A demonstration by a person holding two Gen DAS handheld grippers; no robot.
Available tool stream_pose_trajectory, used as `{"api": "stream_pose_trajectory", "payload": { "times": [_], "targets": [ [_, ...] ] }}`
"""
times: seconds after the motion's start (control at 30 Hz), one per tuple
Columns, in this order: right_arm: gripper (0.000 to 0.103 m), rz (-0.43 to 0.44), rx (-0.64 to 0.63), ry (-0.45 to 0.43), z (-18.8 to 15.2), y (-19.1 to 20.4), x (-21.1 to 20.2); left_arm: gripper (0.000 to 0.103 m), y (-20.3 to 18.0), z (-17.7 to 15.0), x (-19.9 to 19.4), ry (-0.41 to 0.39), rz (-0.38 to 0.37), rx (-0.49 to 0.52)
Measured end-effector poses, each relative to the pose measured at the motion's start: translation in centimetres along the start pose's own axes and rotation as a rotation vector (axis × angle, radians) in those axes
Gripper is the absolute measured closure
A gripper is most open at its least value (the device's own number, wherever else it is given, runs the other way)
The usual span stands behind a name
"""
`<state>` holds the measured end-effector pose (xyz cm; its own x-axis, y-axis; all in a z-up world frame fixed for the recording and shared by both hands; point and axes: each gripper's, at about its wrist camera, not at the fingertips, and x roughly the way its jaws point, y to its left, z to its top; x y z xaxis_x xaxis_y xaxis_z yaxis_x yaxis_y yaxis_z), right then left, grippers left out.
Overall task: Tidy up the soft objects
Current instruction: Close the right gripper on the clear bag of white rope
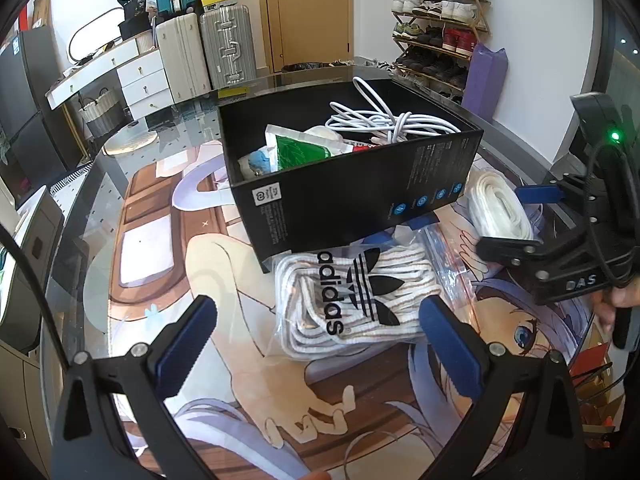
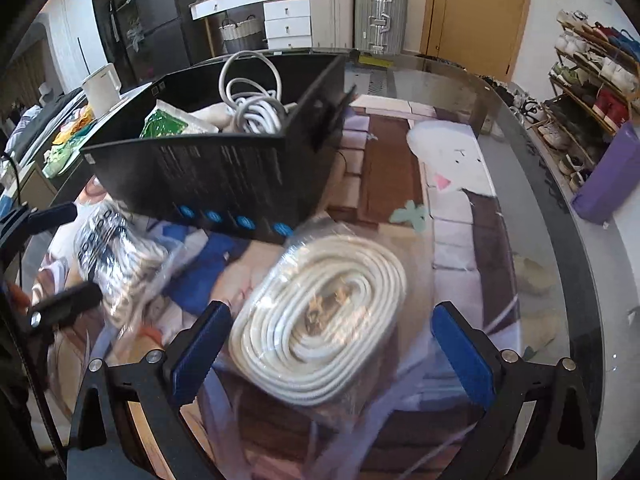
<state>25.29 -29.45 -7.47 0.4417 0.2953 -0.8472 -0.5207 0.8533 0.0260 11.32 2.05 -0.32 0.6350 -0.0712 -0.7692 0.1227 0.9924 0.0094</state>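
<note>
Sitting on the glass table (image 1: 100,216), the black box (image 1: 352,184) has two bagged items before it: the adidas laces bag (image 1: 352,300) straight ahead between the wide-open left gripper (image 1: 316,344), and the white coil (image 2: 320,320), lying lengthwise toward the box, between the equally open right gripper (image 2: 328,352).

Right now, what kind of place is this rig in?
Likely a home entryway or living space: a wooden rack full of shoes, silver and white hard-shell suitcases by a tan wooden door, and white drawers.
</note>
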Motion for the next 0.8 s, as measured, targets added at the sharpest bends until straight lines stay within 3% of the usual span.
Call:
{"api": "stream_pose_trajectory", "payload": {
  "times": [0.17,0.63,0.73,0.8],
  "targets": [
    [0.001,0.021,-0.025,0.018,-0.8,-1.1,-0.4,0.001,0.0,0.0,0.0,0.000,0.001,0.000],
    [0.002,0.003,-0.019,-0.024,-0.8,0.5,-0.5,0.001,-0.3,-0.2,0.1,0.002,-0.003,0.009],
    [0.011,0.024,-0.035,-0.046,-1.0,0.9,-0.8,0.001,-0.3,-0.2,0.2,0.003,-0.003,0.011],
    [0.031,0.033,-0.041,-0.057,-0.9,1.0,-1.2,0.001,-0.3,-0.2,0.2,0.003,-0.004,0.011]
  ]
}}
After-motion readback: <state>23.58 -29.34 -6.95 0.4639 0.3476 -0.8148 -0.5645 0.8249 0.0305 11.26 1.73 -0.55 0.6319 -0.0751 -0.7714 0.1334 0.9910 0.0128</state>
